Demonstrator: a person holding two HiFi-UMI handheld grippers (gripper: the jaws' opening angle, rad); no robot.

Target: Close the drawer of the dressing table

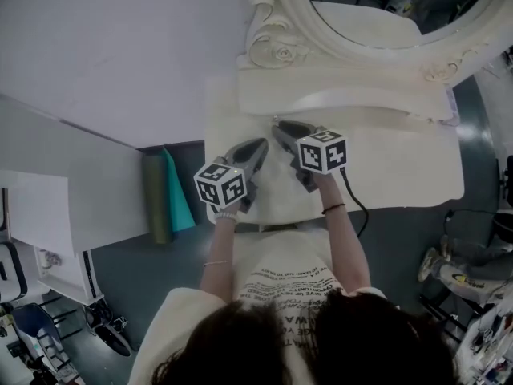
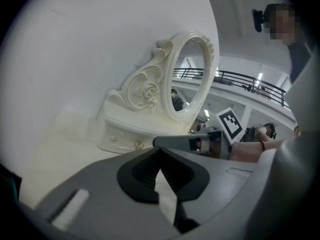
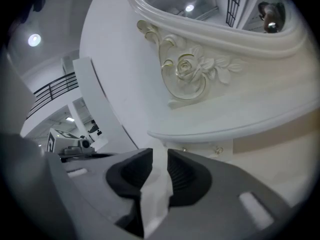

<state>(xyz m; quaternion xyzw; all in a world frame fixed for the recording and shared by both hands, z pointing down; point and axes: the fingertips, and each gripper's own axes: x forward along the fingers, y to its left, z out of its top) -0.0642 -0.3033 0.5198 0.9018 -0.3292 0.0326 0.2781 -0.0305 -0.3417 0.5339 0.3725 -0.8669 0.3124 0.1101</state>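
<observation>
Dark hair (image 1: 232,345) fills the bottom of the head view, closest to the camera. It hides part of the person's shirt and the floor.

The drawer (image 2: 122,140) sits in the low base (image 1: 345,83) under the mirror (image 1: 369,18), along the back edge of the tabletop (image 1: 401,167). From above, the top of the base covers the drawer front. The left gripper view shows that front with two small round knobs (image 2: 114,139). It looks flat with the base. The right part of the base is behind the gripper's grey body, so I cannot tell if every drawer is all the way in. In the right gripper view only one knob peeks out just over the jaws.

The left gripper (image 2: 160,149) is over the front left part of the tabletop. Its jaw tips touch. Only a thin wedge of tabletop shows behind them, and nothing is in between. The right gripper (image 3: 160,153) is over the middle, nearer the base. Its jaws stand a little apart, with a narrow slot, and hold nothing. Neither gripper touches the drawer.

The mirror is cut off at the top of the head view. The person's arms and body cover the middle of the tabletop's front edge. A green roll (image 1: 156,203) lies on the floor beside the left edge.
</observation>
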